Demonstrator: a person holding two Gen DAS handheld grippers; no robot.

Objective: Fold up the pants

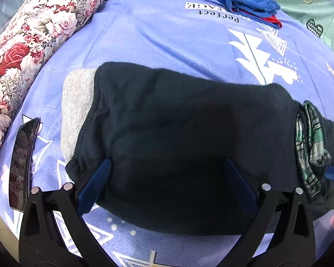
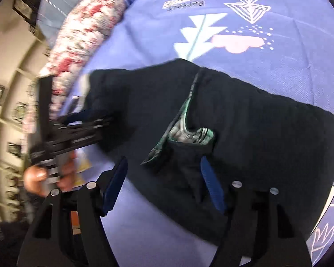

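Both the left claw (image 1: 167, 164) and the right claw (image 2: 164, 162) are spread wide, angled downward.

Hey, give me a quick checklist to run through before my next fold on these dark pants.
1. Left claw open: ok, its fingers stand wide apart over the dark pants.
2. Right claw open: ok, fingers spread, nothing pinched between them.
3. Pants lying flat: not ok, the plaid lining pokes out at a bunched opening.
4. Grey cuff end visible: ok, it shows at the pants' left end.
5. Phone out of the way: ok, it lies on the bedsheet beside the pants, apart from them.
6. Blue clothes pile away from the fold area: ok, it sits far back.
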